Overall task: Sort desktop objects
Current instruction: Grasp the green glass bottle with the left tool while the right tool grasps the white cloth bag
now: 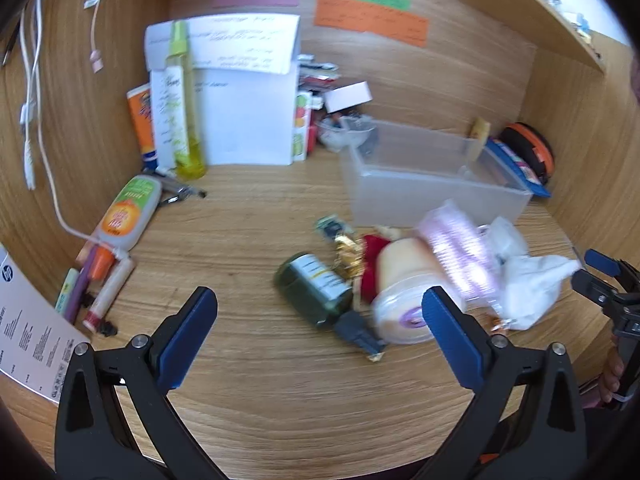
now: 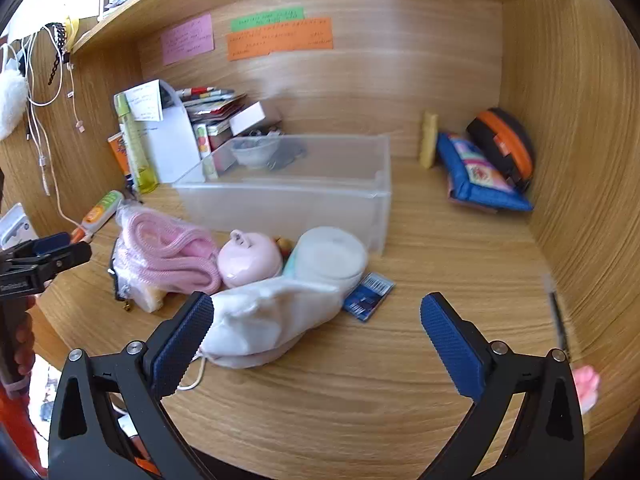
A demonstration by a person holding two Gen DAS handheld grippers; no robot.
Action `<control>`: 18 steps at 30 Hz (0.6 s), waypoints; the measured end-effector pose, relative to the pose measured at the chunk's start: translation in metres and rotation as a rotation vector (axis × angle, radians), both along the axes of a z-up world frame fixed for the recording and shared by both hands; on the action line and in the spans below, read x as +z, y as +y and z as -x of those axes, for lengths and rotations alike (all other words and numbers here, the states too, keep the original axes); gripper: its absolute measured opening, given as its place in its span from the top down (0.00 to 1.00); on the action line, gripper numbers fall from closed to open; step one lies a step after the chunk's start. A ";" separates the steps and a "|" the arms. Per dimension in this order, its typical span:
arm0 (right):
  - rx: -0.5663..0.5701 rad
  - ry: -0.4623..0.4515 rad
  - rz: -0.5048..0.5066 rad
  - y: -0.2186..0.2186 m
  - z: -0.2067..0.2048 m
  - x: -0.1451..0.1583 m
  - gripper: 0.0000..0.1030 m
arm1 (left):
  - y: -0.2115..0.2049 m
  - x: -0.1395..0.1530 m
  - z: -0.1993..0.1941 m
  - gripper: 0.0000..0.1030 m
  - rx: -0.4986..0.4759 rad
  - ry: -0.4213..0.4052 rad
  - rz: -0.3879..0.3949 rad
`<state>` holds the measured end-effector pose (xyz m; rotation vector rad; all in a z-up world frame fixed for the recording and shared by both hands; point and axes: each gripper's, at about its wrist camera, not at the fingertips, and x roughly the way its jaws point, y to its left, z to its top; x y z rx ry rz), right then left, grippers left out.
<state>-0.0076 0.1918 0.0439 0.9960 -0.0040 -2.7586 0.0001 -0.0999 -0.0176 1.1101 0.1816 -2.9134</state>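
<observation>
A clear plastic bin (image 1: 432,196) (image 2: 296,200) stands on the wooden desk, seemingly empty. In front of it lies a heap: a dark green bottle (image 1: 316,288), a cream jar with a white lid (image 1: 404,292), a bagged pink item (image 1: 460,256) (image 2: 168,256), a white cloth pouch (image 1: 532,288) (image 2: 264,320), a pink round case (image 2: 248,260) and a blue needle pack (image 2: 368,292). My left gripper (image 1: 320,320) is open, just short of the bottle and jar. My right gripper (image 2: 316,320) is open, its left finger beside the white pouch.
Papers, a tall yellow-green spray bottle (image 1: 180,100) and tubes stand at the back left. An orange-capped tube (image 1: 124,216) and pens lie at the left. A blue pouch (image 2: 476,176) and an orange-black case (image 2: 504,148) sit in the back right corner. Cables hang at the left wall.
</observation>
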 end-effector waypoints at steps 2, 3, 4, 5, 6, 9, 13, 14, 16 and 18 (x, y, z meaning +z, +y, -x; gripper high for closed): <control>0.010 -0.025 0.021 -0.002 0.000 -0.007 0.00 | -0.009 -0.007 0.004 0.00 0.017 -0.027 0.008; 0.017 -0.037 0.030 -0.004 0.001 -0.010 0.00 | -0.011 -0.011 0.004 0.00 0.017 -0.038 0.005; 0.022 -0.051 0.040 -0.006 0.001 -0.015 0.00 | -0.014 -0.015 0.006 0.00 0.015 -0.052 -0.002; 0.023 -0.064 0.042 -0.008 0.003 -0.017 0.00 | -0.018 -0.020 0.009 0.00 0.011 -0.073 -0.015; 0.024 -0.081 0.045 -0.011 0.005 -0.022 0.00 | -0.020 -0.024 0.010 0.00 0.008 -0.085 -0.023; 0.031 -0.125 0.054 -0.019 0.013 -0.031 0.00 | -0.020 -0.032 0.019 0.00 -0.006 -0.122 -0.036; 0.039 -0.168 0.052 -0.031 0.023 -0.041 0.00 | -0.014 -0.036 0.027 0.00 -0.048 -0.127 -0.047; 0.037 -0.181 0.051 -0.033 0.026 -0.044 0.00 | -0.010 -0.037 0.029 0.00 -0.062 -0.131 -0.038; 0.040 -0.214 0.067 -0.034 0.031 -0.050 0.00 | -0.008 -0.037 0.034 0.00 -0.067 -0.130 -0.014; 0.043 -0.243 0.090 -0.035 0.033 -0.058 0.00 | -0.008 -0.038 0.041 0.00 -0.074 -0.141 -0.007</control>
